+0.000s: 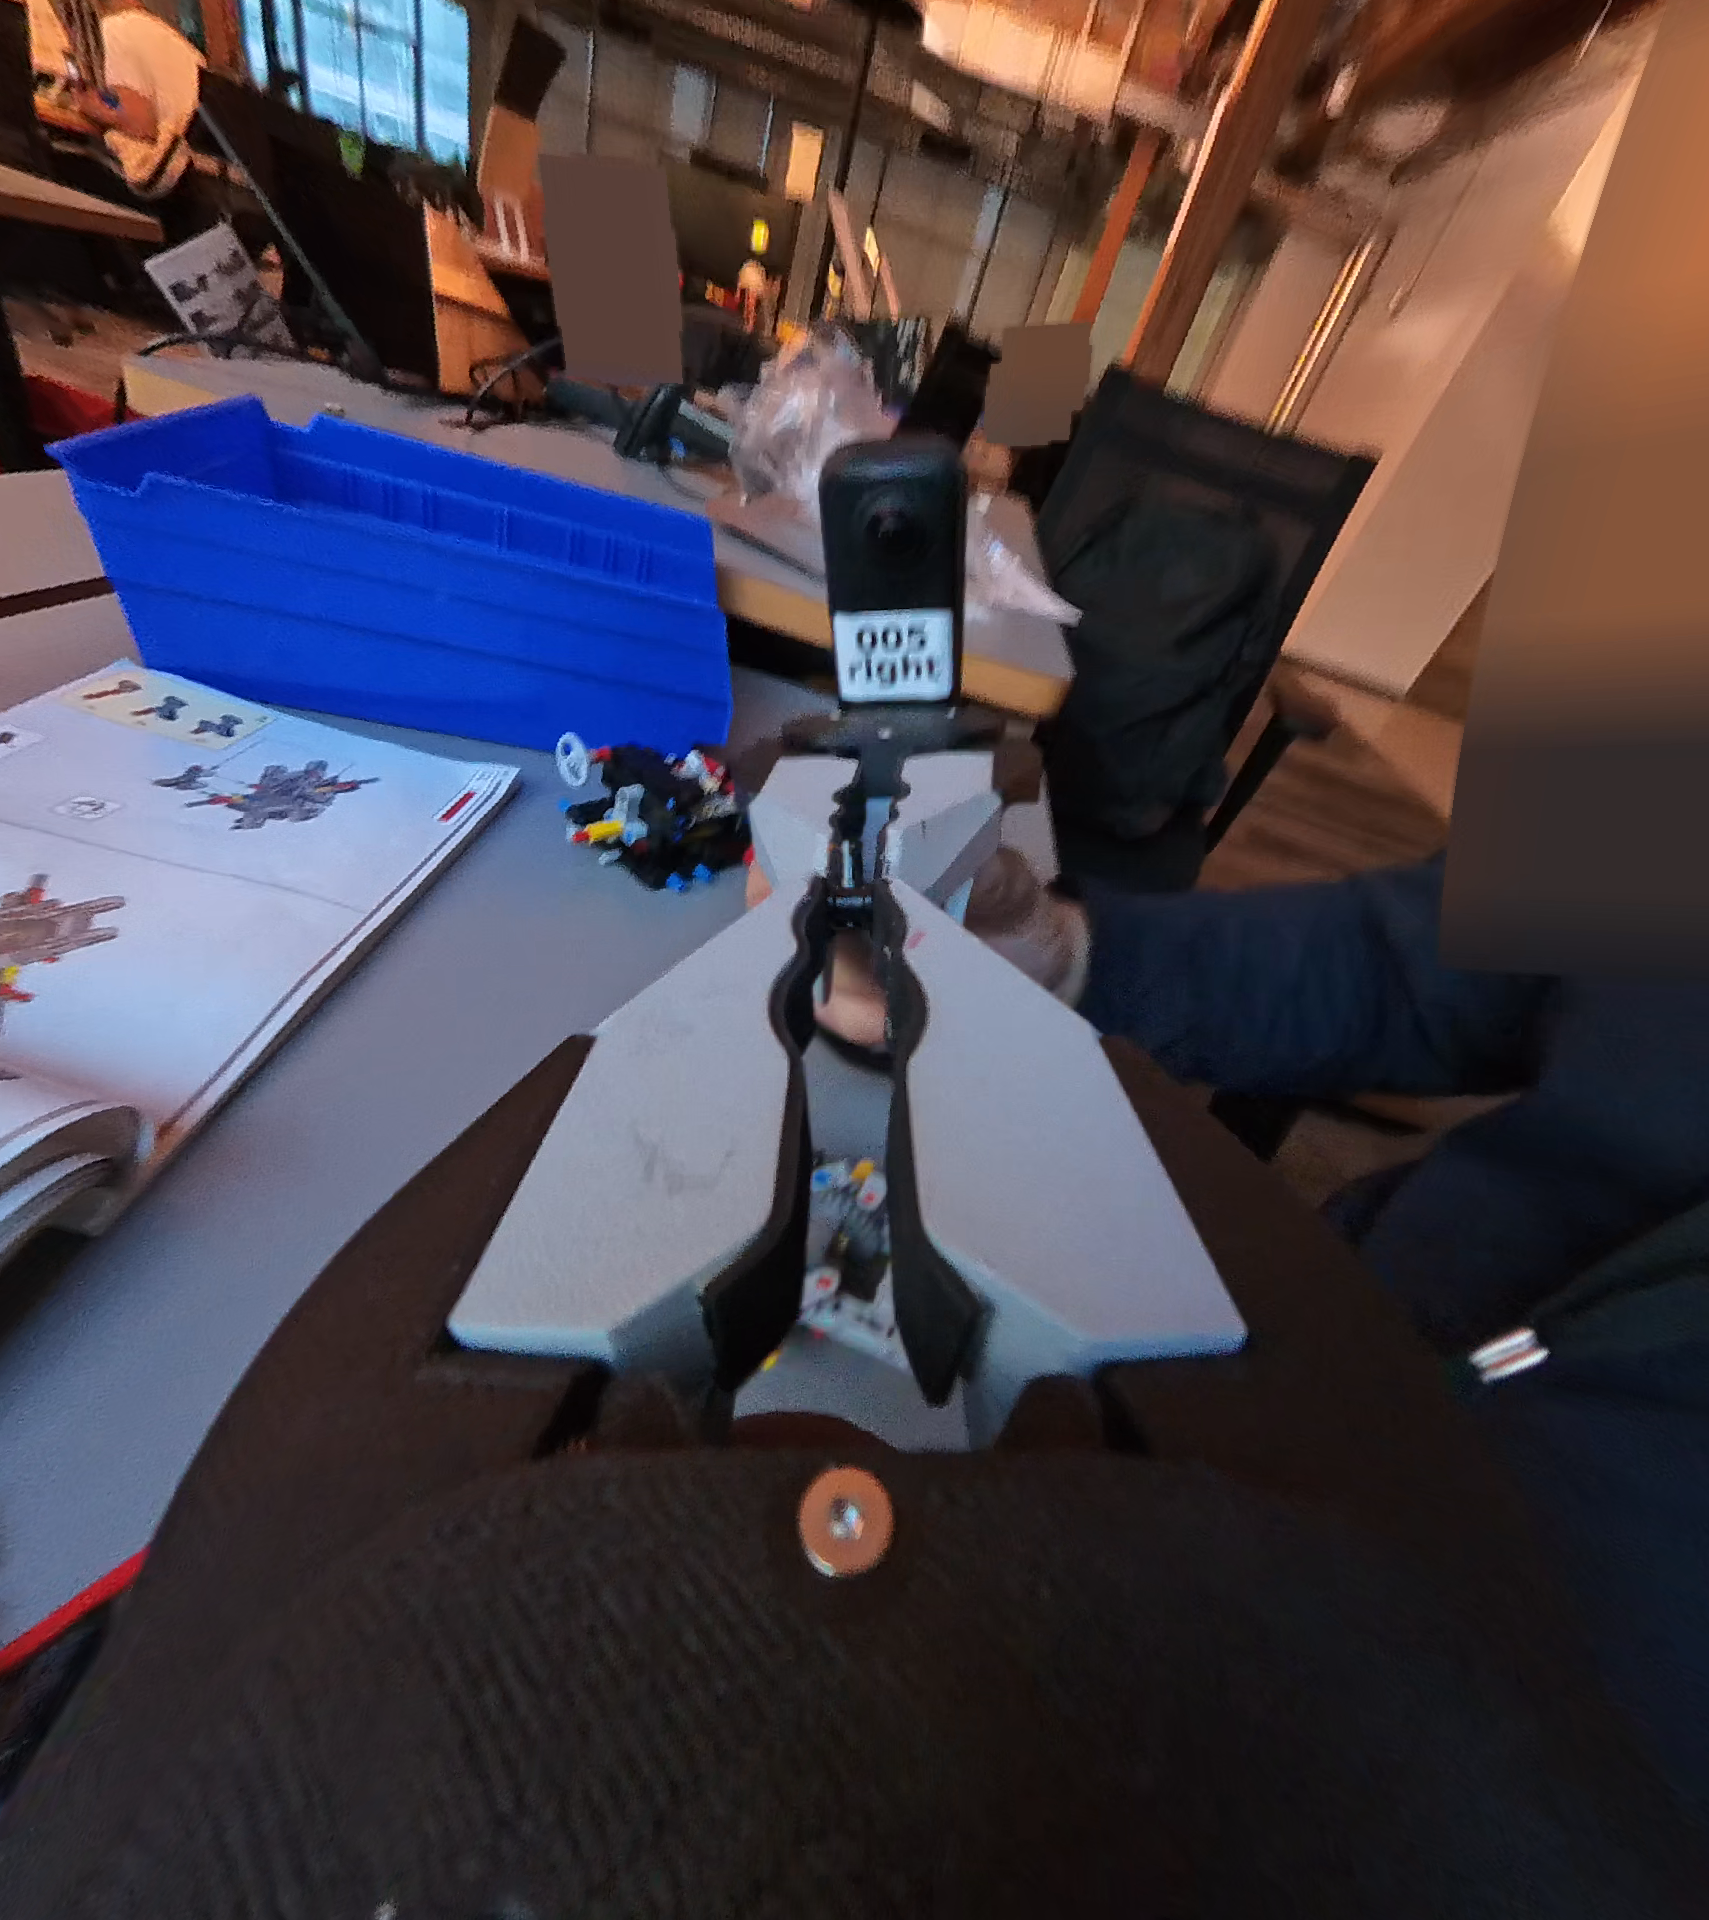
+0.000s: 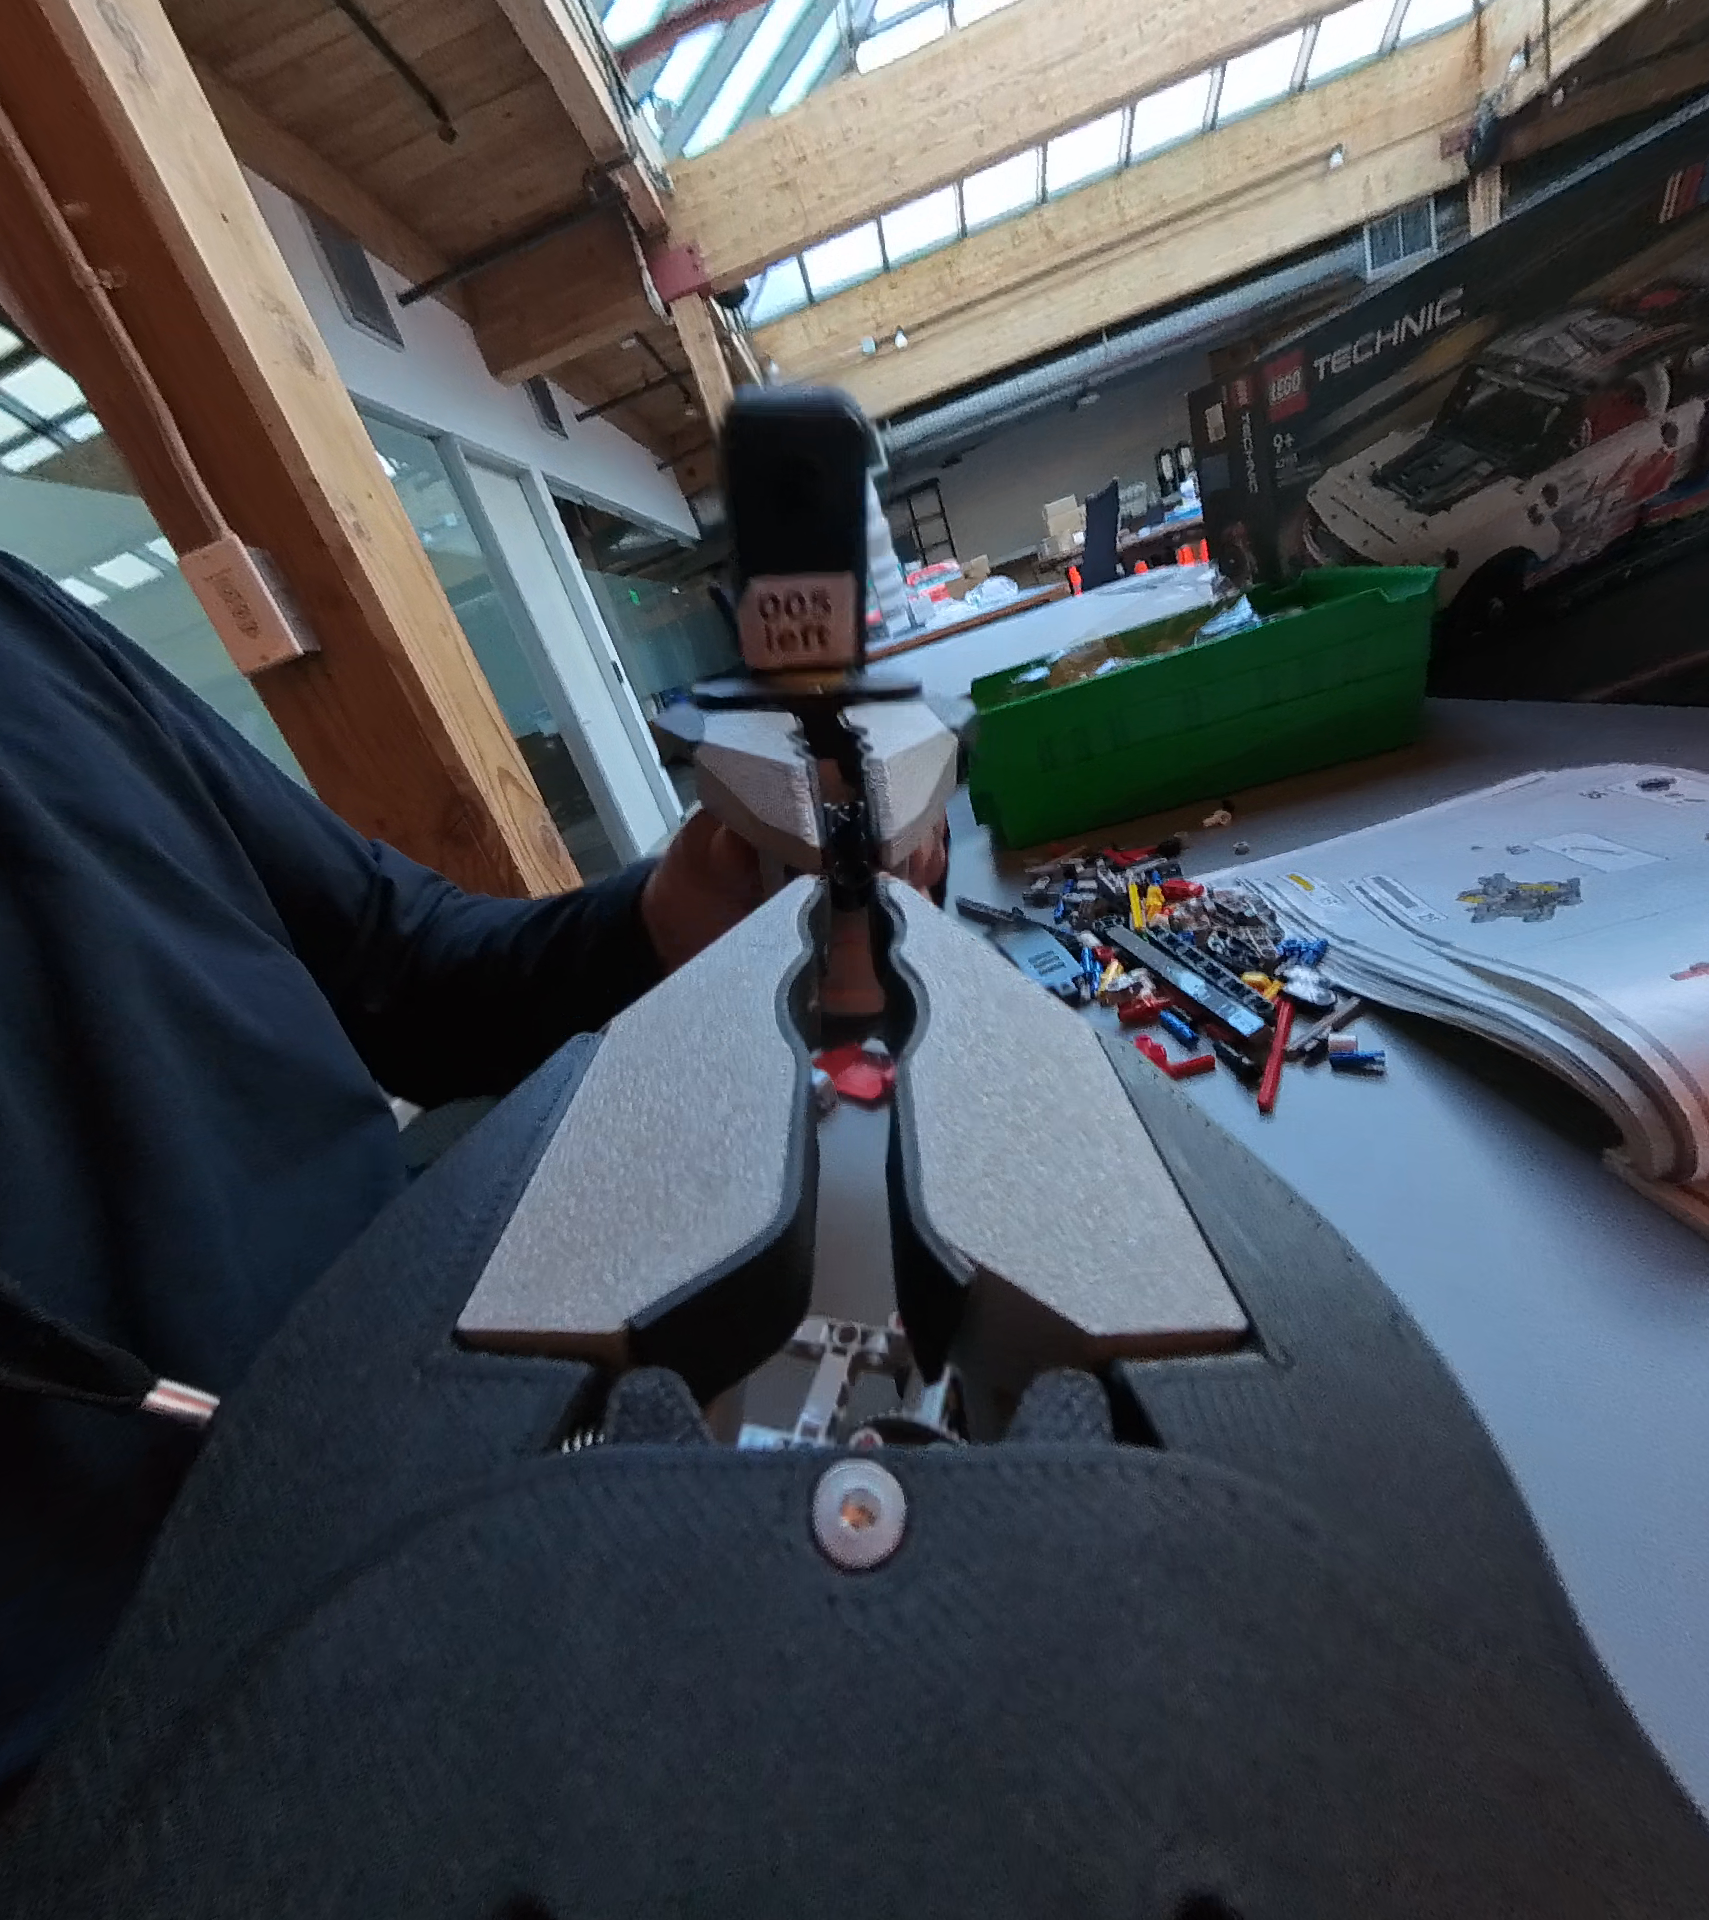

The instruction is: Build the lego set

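Where the left view takes in a blue bin and a small black assembly beside the booklet, a green bin, a loose pile of pieces and a printed box are shown only by the right view. The left gripper and right gripper are held tip to tip above the table. A small black part is seen between the two sets of tips. Both jaws are drawn almost shut on it, though contact is blurred.
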A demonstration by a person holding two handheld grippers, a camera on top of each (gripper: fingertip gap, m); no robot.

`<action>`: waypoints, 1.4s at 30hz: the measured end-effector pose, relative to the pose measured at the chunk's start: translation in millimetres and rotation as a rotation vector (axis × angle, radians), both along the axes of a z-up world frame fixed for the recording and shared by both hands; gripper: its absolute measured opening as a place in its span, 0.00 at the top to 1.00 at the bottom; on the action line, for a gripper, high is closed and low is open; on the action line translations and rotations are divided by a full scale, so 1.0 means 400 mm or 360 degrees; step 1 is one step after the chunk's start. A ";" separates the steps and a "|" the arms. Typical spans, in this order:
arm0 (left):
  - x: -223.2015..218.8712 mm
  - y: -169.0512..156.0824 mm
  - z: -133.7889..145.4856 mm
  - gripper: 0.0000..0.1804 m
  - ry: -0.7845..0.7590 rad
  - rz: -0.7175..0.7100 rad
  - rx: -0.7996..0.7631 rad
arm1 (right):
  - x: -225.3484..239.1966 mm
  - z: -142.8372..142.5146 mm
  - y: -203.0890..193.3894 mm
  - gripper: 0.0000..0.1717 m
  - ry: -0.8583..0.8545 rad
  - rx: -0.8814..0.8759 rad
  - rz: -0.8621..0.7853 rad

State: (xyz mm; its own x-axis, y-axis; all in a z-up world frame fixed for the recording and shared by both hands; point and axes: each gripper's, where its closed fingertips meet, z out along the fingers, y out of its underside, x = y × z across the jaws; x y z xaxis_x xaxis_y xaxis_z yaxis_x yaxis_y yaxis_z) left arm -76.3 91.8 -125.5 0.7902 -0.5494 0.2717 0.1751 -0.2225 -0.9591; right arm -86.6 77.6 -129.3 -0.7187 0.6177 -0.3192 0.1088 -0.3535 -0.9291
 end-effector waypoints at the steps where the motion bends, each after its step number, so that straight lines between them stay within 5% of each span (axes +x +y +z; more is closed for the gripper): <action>1: -0.004 -0.002 -0.016 0.97 0.0118 -0.0007 -0.0036 | -0.004 -0.015 -0.001 0.98 -0.0047 0.0027 0.0004; 8: -0.112 -0.087 -0.242 0.97 0.0979 -0.0158 -0.0684 | 0.035 -0.194 0.064 0.89 -0.0842 0.0487 -0.0323; 11: -0.099 -0.104 -0.279 0.97 0.0989 -0.0317 -0.0809 | 0.100 -0.252 0.072 0.87 -0.1139 0.0478 -0.0466; 16: -0.061 -0.113 -0.335 0.97 0.0950 -0.0532 -0.0937 | 0.175 -0.255 0.009 0.82 -0.1376 0.0054 -0.0299; 20: -0.036 -0.101 -0.351 0.97 0.0927 -0.0585 -0.0912 | 0.193 -0.301 -0.001 0.73 -0.1546 0.0019 -0.0286; 28: -0.003 -0.085 -0.353 0.97 0.0933 -0.0628 -0.0815 | 0.117 -0.325 0.024 0.86 -0.1593 -0.0180 -0.0164; 37: 0.011 -0.104 -0.349 0.97 0.0863 -0.0707 -0.0693 | 0.090 -0.283 0.035 0.79 -0.1621 -0.0607 0.0170; 42: 0.012 -0.106 -0.354 0.97 0.0857 -0.0698 -0.0700 | 0.089 -0.306 0.013 0.89 -0.1738 -0.0481 0.0246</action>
State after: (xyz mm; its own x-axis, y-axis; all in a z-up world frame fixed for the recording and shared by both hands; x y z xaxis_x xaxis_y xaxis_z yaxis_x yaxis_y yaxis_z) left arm -71.5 49.4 -267.1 0.6121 -0.7702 0.1790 -0.4747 -0.5390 -0.6958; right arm -50.9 82.8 -251.8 -0.0281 0.3387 -0.9405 0.8677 -0.4589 -0.1912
